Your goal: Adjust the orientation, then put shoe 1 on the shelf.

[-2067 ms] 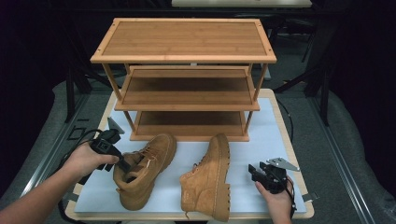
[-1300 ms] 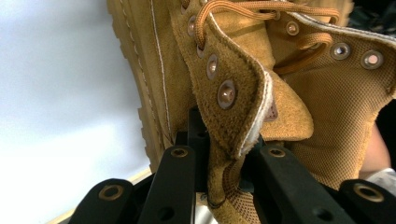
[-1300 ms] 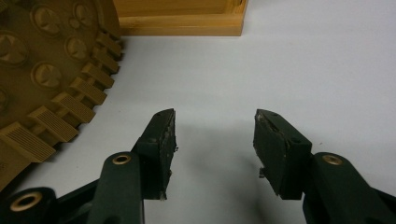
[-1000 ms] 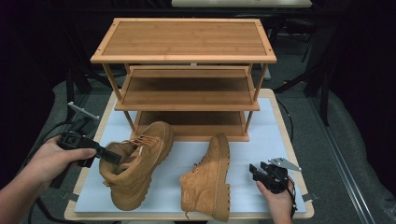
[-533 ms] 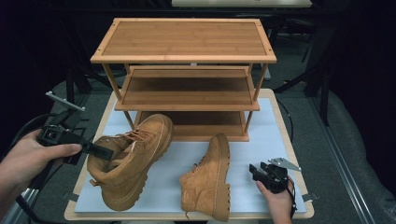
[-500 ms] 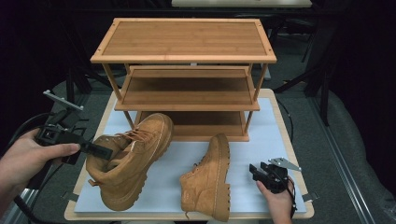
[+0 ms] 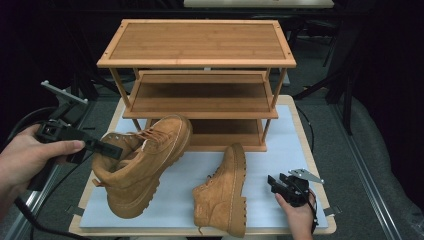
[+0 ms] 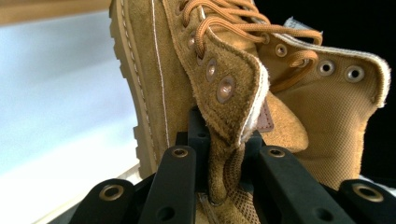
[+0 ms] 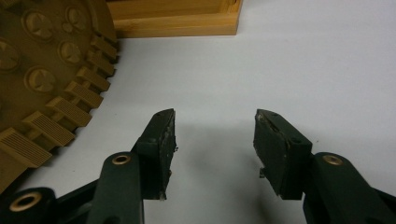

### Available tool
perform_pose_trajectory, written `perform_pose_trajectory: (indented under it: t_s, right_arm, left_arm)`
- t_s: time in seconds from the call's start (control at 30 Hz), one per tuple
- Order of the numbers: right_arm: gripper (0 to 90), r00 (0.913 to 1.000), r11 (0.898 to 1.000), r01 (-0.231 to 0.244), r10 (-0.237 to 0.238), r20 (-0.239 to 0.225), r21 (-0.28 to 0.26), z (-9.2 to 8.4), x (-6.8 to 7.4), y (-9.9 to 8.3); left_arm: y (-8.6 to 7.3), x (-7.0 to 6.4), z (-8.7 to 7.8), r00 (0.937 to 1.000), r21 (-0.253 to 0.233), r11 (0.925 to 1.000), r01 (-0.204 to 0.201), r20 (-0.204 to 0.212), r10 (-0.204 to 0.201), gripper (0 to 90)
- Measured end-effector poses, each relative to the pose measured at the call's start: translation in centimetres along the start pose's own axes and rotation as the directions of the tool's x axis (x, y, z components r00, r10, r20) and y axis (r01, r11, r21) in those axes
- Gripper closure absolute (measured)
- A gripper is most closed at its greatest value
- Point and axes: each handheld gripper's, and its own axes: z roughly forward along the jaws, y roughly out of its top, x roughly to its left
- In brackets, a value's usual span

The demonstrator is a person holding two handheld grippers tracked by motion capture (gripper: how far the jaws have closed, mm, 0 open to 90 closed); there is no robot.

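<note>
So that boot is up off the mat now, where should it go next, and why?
Probably forward, toward the rack. The left tool is clamped on the collar of the lifted boot, whose toe already points at the open shelves, so carrying it in toe first looks like the natural next step. The right tool rests open on the mat beside the other boot.

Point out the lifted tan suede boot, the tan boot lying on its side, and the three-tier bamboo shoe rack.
lifted tan suede boot [image 7: 150,165], high view, on its side panel
tan boot lying on its side [image 7: 222,192], high view, on its upper
three-tier bamboo shoe rack [image 7: 197,42], high view, on its top shelf
</note>
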Motion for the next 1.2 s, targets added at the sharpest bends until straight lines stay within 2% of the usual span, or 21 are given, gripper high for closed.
perform_pose_trajectory:
  t_s: [0.23, 0.4, 0.5, 0.6, 0.7, 0.73, 0.77, 0.93, 0.97, 1.03, 1.07, 1.13, 1.17, 1.2]
  right_arm:
    - [48.2, 1.0, 1.0, -0.003, 0.003, 0.001, -0.006, -0.3, -0.1, 0.1]
    - [48.1, 1.0, 1.0, -0.004, 0.004, -0.001, -0.011, -0.4, -0.1, 0.1]
    - [48.1, 1.0, 1.0, -0.001, 0.001, -0.001, -0.008, -0.3, -0.1, 0.1]
    - [48.1, 1.0, 1.0, -0.004, 0.004, -0.003, -0.016, -0.3, -0.1, 0.1]
    - [48.1, 1.0, 1.0, -0.008, 0.008, -0.004, -0.016, -0.3, -0.2, 0.2]
    - [48.1, 1.0, 1.0, -0.008, 0.008, -0.004, -0.016, -0.3, -0.2, 0.2]
    - [48.1, 0.9999, 1.0, -0.012, 0.012, -0.006, -0.027, -0.3, -0.2, 0.1]
    - [48.1, 0.9999, 1.0, -0.009, 0.009, -0.008, -0.027, -0.3, -0.2, 0.1]
    - [48.1, 1.0, 1.0, -0.004, 0.004, -0.005, -0.018, -0.4, -0.2, 0.2]
    - [48.1, 1.0, 1.0, -0.006, 0.006, -0.007, -0.018, -0.4, -0.2, 0.2]
    - [48.1, 0.9999, 1.0, -0.009, 0.009, -0.011, -0.027, -0.3, -0.2, 0.1]
    - [48.1, 0.9999, 1.0, -0.008, 0.007, -0.011, -0.027, -0.3, -0.2, 0.1]
    - [48.1, 0.9999, 1.0, -0.007, 0.006, -0.011, -0.027, -0.2, -0.2, 0.1]
    - [48.1, 0.9999, 1.0, -0.007, 0.006, -0.011, -0.027, -0.2, -0.2, 0.1]
  left_arm:
    - [3.1, -0.3, 0.6, 0.9996, -0.064, 0.9979, 0.011, 0.025, -0.009, 81.6]
    - [5.3, -0.1, 1.8, 0.9995, -0.1, 0.9946, 0.028, 0.017, -0.026, 81.6]
    - [6.8, 0.3, 2.8, 0.9986, -0.125, 0.9908, 0.052, 0.007, -0.052, 81.6]
    - [7.4, 0.4, 3.3, 0.9987, -0.134, 0.9896, 0.052, 0.003, -0.052, 81.6]
    - [8.1, 0.7, 3.7, 0.9972, -0.146, 0.9865, 0.074, 0.005, -0.074, 81.6]
    - [8.4, 0.8, 3.8, 0.996, -0.158, 0.9835, 0.089, 0.01, -0.088, 81.6]
    - [8.6, 0.9, 3.9, 0.9963, -0.158, 0.9838, 0.085, 0.007, -0.085, 81.6]
    - [9.5, 1.3, 4.5, 0.9925, -0.213, 0.9698, 0.119, -0.002, -0.122, 81.5]
    - [9.8, 1.6, 4.8, 0.9902, -0.243, 0.9604, 0.136, 0.002, -0.14, 81.5]
    - [9.9, 1.8, 4.9, 0.9901, -0.254, 0.9577, 0.136, 0.002, -0.14, 81.5]
    - [10.0, 2.0, 5.2, 0.9882, -0.281, 0.9482, 0.147, 0.002, -0.153, 81.5]
    - [10.1, 2.1, 5.3, 0.9896, -0.281, 0.9502, 0.135, -0.009, -0.143, 81.5]
    - [10.2, 2.1, 5.4, 0.9883, -0.291, 0.9462, 0.141, -0.014, -0.152, 81.5]
    - [10.4, 2.2, 5.5, 0.9878, -0.289, 0.9464, 0.145, -0.012, -0.155, 81.5]
